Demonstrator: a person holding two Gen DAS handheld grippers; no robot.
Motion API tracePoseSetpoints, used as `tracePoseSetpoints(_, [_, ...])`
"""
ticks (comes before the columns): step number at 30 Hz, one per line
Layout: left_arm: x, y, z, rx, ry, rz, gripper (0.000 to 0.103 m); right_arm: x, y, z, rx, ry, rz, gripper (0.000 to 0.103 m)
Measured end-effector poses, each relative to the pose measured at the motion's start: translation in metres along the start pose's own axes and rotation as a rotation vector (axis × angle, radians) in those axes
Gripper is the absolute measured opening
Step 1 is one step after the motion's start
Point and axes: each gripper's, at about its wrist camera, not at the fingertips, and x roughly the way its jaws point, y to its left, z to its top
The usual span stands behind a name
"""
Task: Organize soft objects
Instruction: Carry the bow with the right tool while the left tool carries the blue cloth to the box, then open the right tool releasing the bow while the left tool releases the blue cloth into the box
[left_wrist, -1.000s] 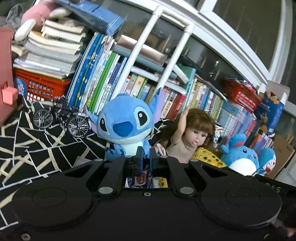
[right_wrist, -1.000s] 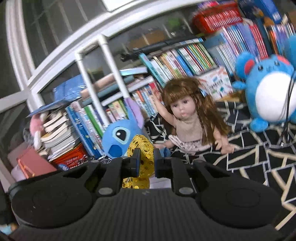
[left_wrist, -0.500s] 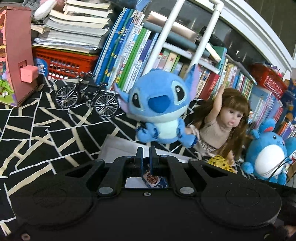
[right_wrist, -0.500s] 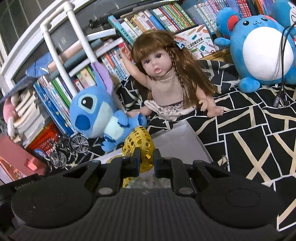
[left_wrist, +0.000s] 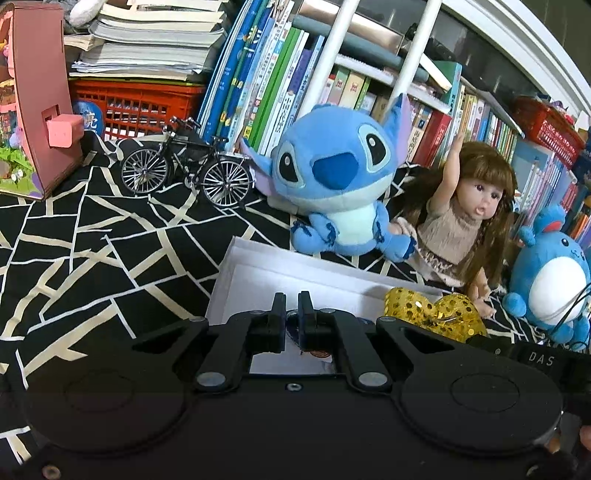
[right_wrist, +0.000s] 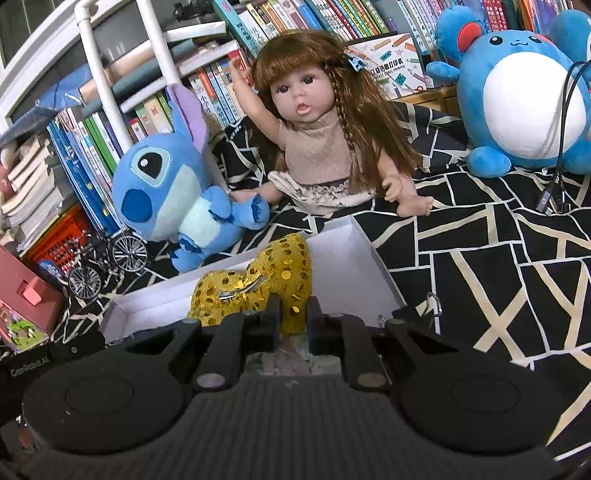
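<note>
Plush (left_wrist: 340, 177) behind box (left_wrist: 236, 266); doll (left_wrist: 469, 221) beside

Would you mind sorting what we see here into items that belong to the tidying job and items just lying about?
Job:
- gold sequin pouch, gripped by the right tool
- small item in the left tool, mostly hidden
- white box

Lying about:
- blue plush
- doll
- round blue plush
- model bicycle
- books
</note>
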Motion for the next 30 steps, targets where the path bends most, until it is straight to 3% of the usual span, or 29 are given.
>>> tracePoseSetpoints(16, [-0.007,-0.009,-0.004,0.065,0.031,-0.01,0.011,-0.004,-0.009,-0.001,0.024,0.047,0.004,0.027])
tracePoseSetpoints(19, [-0.011,-0.01,-0.003,0.067,0.027,-0.008,0.022,-0.01,-0.01,0.001,0.024,0.035,0.015,0.033])
tracePoseSetpoints(22, [-0.018,-0.01,-0.002,0.064,0.016,-0.008,0.038,-0.02,-0.008,0.003,0.012,0.01,0.03,0.048])
tracePoseSetpoints(30, [-0.046,-0.011,0.0,0.06,-0.017,-0.033,0.07,-0.055,-0.005,0.003,-0.032,-0.059,0.1,0.067])
